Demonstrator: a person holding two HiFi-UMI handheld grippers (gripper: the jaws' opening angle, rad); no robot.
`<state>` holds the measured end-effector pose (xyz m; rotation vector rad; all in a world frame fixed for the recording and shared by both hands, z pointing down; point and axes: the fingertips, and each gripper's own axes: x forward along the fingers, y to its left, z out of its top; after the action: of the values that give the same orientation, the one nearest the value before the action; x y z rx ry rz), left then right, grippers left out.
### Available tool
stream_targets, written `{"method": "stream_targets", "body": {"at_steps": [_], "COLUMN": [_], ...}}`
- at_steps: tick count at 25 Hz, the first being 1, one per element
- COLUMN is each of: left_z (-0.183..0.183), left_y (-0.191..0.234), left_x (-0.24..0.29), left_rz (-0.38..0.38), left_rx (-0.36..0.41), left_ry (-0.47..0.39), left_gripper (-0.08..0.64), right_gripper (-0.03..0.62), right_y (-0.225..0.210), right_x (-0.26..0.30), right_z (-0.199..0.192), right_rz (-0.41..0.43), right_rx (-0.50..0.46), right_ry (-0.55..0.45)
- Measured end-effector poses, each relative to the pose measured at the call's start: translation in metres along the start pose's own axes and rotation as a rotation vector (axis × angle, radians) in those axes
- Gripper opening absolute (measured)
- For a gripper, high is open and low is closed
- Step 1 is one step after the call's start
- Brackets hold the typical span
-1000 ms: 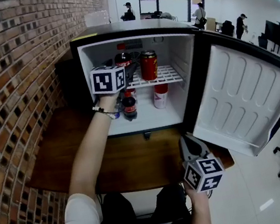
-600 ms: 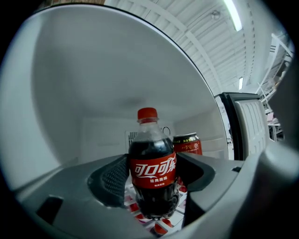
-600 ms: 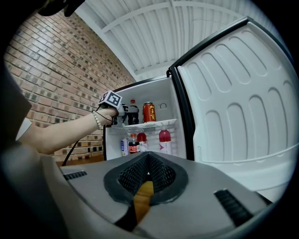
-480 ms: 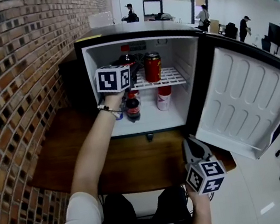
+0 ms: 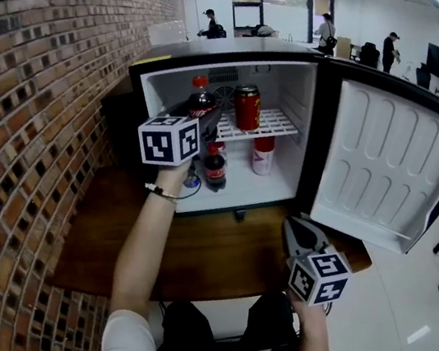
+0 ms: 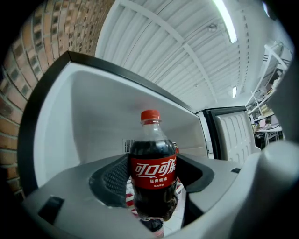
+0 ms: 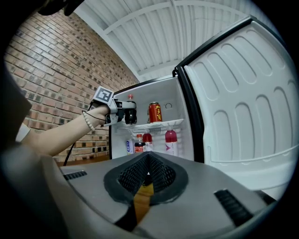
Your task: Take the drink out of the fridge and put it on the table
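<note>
Tongs in the left hand (image 6: 153, 179) clamp a cola bottle (image 5: 202, 98) by its body, upright at the mouth of the open fridge (image 5: 308, 106), level with the wire shelf (image 5: 269, 124) where a red can (image 5: 247, 107) stands. Right tongs (image 7: 145, 175), pads pressed together and empty, hang over the wooden bench (image 5: 207, 252), near the swung-out door (image 5: 392, 158).

From here, the small black box fridge (image 5: 215, 47) stands on the brown wooden bench (image 5: 216, 254), with the red brick wall (image 5: 19, 121) to its left and its white moulded door (image 5: 384, 160) swung out right. On its white wire shelf (image 5: 278, 124), the red-capped plastic cola bottle (image 5: 202, 98) sits between my left tongs (image 5: 198, 114), with the red metal can (image 5: 247, 107) just right of it.
</note>
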<state>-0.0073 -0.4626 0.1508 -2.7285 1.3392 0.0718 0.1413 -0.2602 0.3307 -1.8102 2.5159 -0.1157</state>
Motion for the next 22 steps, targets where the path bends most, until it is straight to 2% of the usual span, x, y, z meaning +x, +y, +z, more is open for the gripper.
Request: {"method": "stream_targets", "body": {"at_steps": [5, 8, 17, 22], "left_z": [-0.006, -0.021, -0.113, -0.159], "left_y": [-0.011, -0.022, -0.042, -0.034], "left_x": [-0.034, -0.057, -0.105, -0.126], "left_rz": [-0.021, -0.037, -0.080, -0.027], "left_rx": [0.009, 0.012, -0.042, -0.059], "left_ry": [-0.025, -0.029, 0.011, 0.046], "left_gripper": [0.304, 0.304, 0.304, 0.304], "right_gripper": [-0.012, -0.012, -0.012, -0.012], "right_y": [0.007, 0.012, 0.026, 0.032], "right_x": [0.001, 0.001, 0.006, 0.009], "right_z": [-0.003, -0.003, -0.003, -0.006], "right_rz": [0.011, 0.017, 0.048, 0.055], "right_rx": [-0.004, -0.008, -0.020, -0.024], "right_ry": [0.004, 0.008, 0.014, 0.024]}}
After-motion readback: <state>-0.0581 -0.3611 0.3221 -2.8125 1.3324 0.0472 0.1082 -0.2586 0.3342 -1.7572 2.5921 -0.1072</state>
